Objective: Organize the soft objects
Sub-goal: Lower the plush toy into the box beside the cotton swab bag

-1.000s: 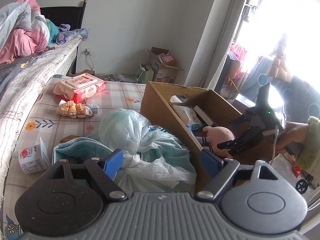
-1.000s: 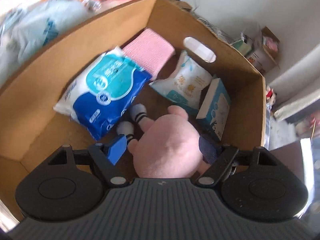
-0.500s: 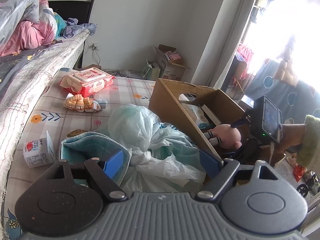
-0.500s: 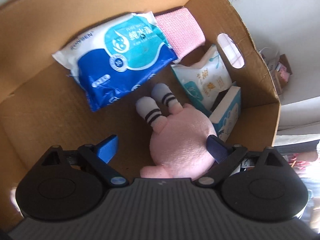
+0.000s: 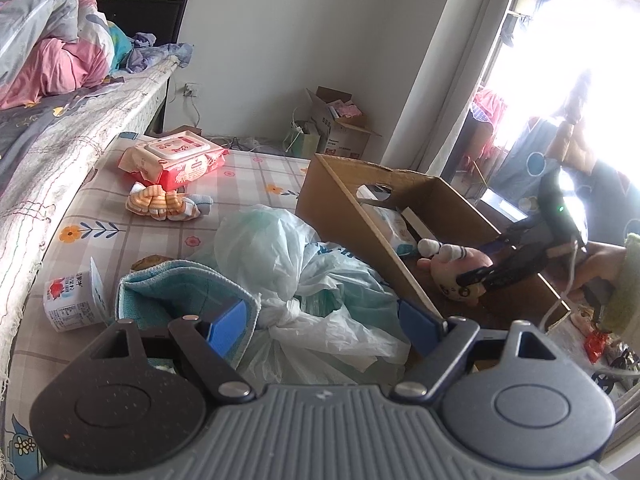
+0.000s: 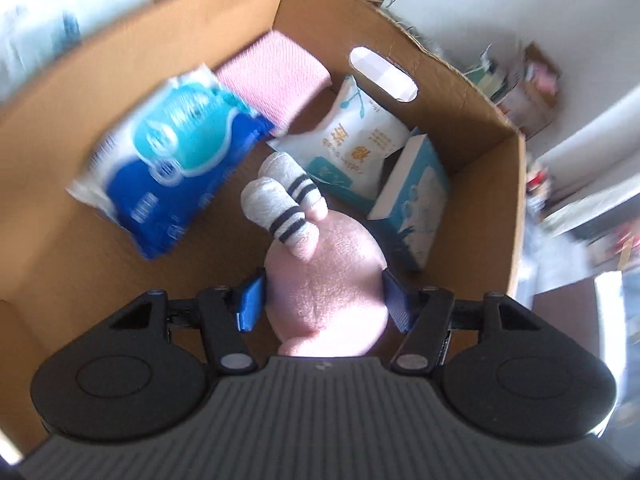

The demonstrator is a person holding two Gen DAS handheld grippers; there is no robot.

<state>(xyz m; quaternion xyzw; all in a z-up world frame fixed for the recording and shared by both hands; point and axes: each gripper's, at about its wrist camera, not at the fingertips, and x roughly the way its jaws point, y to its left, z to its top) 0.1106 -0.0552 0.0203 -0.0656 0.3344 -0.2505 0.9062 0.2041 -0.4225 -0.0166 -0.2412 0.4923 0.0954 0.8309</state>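
A: Right wrist view: where is the pink plush toy [image 6: 326, 280]?
B: Inside the cardboard box [image 6: 120, 92], between the closing right tool [image 6: 324, 302] pads, touching both.
A: Left tool [image 5: 328, 326]?
B: Spread, empty.

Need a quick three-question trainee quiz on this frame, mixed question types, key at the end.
1. True or false: the pink plush toy lies outside the cardboard box.
2. Multiple choice: what sits between the open fingers of the left gripper? A) a tied plastic bag B) a red wipes pack C) striped socks
3. Fill in: the right gripper has its jaws closing around the ____, with the toy between the blue pads.

Key:
1. False. The toy is inside the box, beside the blue wipes pack and the tissue box.
2. A. The plastic bag lies there; the pads do not press on it.
3. Pink plush toy.
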